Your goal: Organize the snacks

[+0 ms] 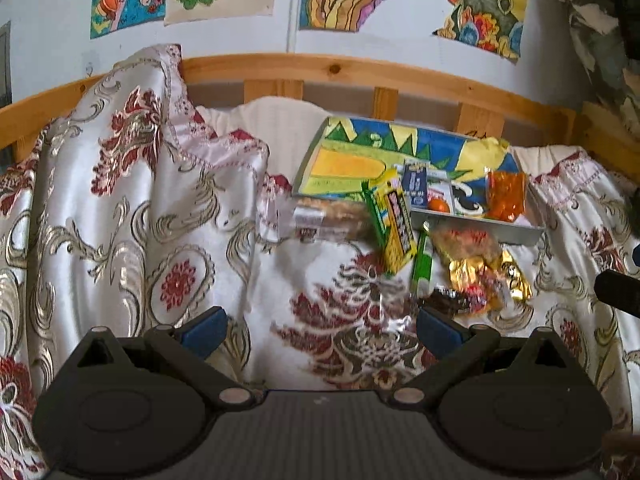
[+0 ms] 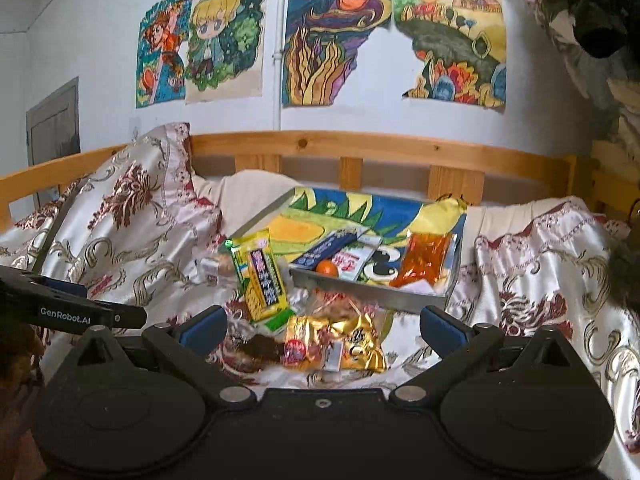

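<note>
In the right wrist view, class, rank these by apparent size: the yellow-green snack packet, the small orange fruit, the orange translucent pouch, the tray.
1. Tray
2. Yellow-green snack packet and orange translucent pouch: too alike to rank, and the packet lies nearer.
3. Small orange fruit

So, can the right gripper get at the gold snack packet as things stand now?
Probably yes. The right gripper is open, with the gold snack packet lying on the bedspread directly ahead between its fingers; nothing covers it, though neighbouring wrappers touch it.

Home bedroom: wooden bed frame [image 2: 360, 146] w/ satin bedspread [image 1: 120, 208], kids' drawings [image 2: 224, 40] on wall.
</note>
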### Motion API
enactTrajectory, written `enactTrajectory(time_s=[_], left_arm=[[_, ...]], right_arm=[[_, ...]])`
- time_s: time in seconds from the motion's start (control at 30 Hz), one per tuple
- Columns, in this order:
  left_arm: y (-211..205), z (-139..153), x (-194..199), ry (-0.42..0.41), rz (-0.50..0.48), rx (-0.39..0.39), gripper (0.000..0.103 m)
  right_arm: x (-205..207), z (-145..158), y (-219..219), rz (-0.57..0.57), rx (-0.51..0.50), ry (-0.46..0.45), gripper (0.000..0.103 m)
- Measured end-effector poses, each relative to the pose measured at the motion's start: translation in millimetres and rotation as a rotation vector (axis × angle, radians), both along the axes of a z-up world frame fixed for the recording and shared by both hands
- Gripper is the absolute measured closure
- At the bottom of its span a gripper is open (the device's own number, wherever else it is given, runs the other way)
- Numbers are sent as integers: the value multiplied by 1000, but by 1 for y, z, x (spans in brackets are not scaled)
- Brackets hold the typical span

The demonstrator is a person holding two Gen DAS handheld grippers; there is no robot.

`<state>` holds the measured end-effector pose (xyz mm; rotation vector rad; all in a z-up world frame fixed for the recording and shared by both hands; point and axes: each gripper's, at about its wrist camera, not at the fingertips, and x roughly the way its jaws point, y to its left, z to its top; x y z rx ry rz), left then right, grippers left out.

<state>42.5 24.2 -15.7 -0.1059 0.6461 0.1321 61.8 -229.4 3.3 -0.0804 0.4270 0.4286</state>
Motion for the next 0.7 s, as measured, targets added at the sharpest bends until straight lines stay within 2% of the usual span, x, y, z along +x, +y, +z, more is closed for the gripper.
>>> enactTrajectory(time_s=[0.7], left_arm=[[0, -3, -1, 21, 6, -16, 1]], right_arm=[[9, -14, 8, 23, -28, 120, 1]])
